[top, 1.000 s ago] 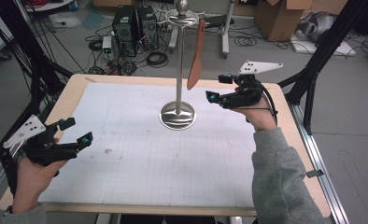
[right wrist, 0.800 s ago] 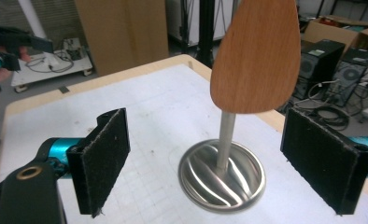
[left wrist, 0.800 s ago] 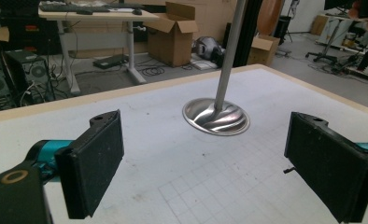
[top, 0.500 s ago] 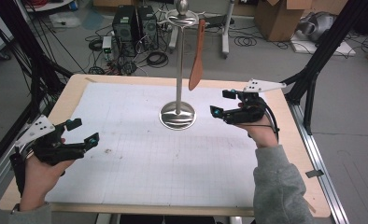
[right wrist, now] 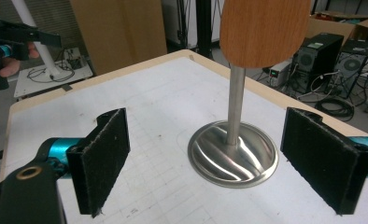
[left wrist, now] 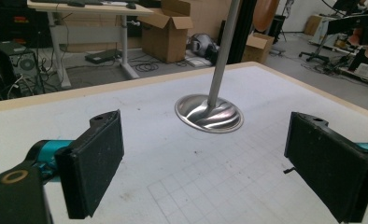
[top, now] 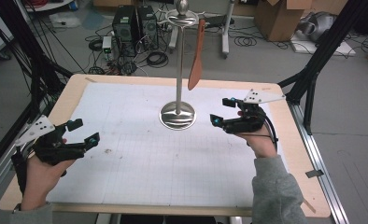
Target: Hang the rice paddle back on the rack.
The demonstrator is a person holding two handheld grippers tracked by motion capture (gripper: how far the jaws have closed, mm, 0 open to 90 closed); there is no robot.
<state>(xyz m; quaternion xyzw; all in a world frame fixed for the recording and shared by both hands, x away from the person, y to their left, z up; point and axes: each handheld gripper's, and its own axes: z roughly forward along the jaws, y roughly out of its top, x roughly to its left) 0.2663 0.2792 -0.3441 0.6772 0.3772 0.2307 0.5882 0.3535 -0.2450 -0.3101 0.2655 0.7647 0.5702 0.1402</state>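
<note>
A wooden spatula is hanging from the top of the metal stand, which is standing mid-table on the white mat. The right tongs are hovering just right of the stand's base, spread wide and holding nothing. The left tongs are hovering well left of the stand, also spread wide and empty.

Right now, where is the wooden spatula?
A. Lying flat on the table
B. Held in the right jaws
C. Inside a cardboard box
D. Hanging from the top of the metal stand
D: the wooden spatula dangles from the top of the metal stand, its blade clear of the table, and both the left gripper and the right gripper are open and hold nothing.
</note>
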